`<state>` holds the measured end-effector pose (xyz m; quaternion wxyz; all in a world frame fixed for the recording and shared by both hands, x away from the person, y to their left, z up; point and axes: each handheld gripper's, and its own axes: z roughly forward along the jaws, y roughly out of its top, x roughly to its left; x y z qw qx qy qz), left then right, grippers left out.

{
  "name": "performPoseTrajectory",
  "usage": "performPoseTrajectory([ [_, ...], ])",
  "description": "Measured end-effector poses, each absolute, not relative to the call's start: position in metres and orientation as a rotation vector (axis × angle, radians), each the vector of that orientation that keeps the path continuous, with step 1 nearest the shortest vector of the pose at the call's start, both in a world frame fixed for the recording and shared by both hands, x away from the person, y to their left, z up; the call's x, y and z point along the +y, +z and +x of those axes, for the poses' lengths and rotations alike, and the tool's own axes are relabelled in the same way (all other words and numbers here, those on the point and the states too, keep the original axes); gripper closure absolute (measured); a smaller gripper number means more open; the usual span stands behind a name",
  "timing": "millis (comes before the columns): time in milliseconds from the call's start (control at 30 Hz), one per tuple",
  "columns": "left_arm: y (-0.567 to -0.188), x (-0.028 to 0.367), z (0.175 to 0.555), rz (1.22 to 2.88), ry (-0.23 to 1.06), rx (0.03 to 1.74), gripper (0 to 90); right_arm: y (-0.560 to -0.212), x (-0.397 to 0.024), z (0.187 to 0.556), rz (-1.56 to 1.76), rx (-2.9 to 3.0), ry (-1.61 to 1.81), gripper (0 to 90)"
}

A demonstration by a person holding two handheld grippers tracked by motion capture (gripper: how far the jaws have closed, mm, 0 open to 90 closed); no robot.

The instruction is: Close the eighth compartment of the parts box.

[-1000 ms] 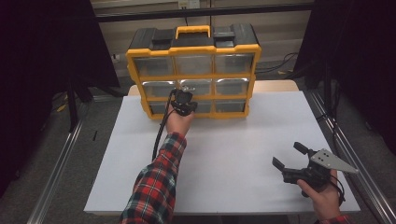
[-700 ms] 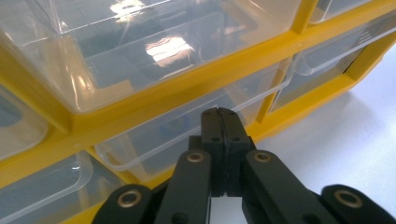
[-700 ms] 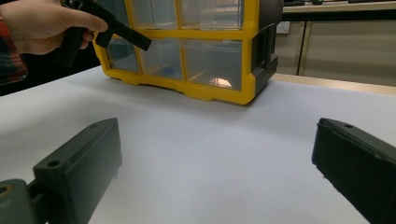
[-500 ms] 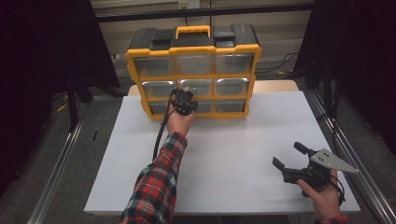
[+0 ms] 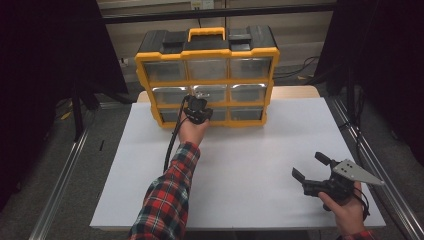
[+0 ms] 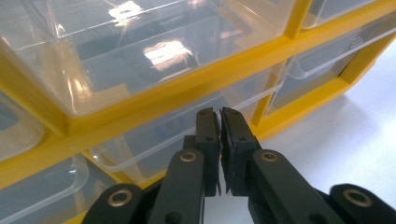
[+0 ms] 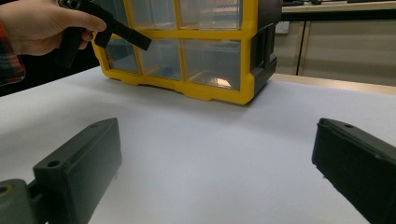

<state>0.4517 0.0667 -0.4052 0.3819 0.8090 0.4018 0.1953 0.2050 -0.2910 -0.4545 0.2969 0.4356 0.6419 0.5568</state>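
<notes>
A yellow plastic organiser cabinet with a black top and three rows of clear plastic drawers (image 5: 206,75) stands at the far edge of the white counter (image 5: 240,165), in the upper middle of the high view. Its yellow carry handle (image 5: 206,34) sits on top between two black latches.

The left hand-held gripper (image 5: 199,106), held by a hand in a red plaid sleeve (image 5: 167,195), is up against the front of the cabinet, at the centre column between the middle and bottom rows. In the left gripper view its two black jaws stand nearly together with only a thin slit between them, and they have just parted slightly; nothing is visibly caught in the slit. The tips (image 6: 219,116) lie at the upper lip of the clear bottom-row drawer (image 6: 187,135), just under the yellow cross bar (image 6: 154,107) that divides it from the drawer above. Whether the tips touch the lip cannot be told. A black cable (image 5: 172,142) trails from this hand-held gripper down along the forearm.

The right hand-held gripper (image 5: 312,172) is at the lower right of the high view, well apart from the cabinet, with its grey three-cornered plate (image 5: 355,172) on top. Its jaws stand wide open with nothing between them; in the right gripper view they frame bare white counter, with the cabinet's right end (image 7: 205,51) farther off at the upper middle and the other hand (image 7: 42,25) at the upper left.
</notes>
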Motion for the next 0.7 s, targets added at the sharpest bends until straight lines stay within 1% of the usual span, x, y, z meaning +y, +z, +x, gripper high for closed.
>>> performPoseTrajectory([
  [367,-0.406,0.069,0.445,1.996,0.47,1.03,75.0,-0.455,-0.291,0.206,1.152,1.704,1.475,0.8],
  [467,-0.405,0.072,0.443,2.022,0.469,1.017,70.8,-0.455,-0.29,0.205,1.158,1.706,1.477,0.8],
  [500,-0.406,0.071,0.441,1.993,0.467,1.029,68.9,-0.455,-0.291,0.205,1.152,1.711,1.472,0.8],
  [600,-0.406,0.073,0.439,2.005,0.465,1.016,66.6,-0.454,-0.29,0.205,1.148,1.712,1.474,0.9],
  [700,-0.407,0.074,0.436,1.98,0.458,1.029,62.0,-0.455,-0.29,0.206,1.154,1.709,1.471,0.8],
])
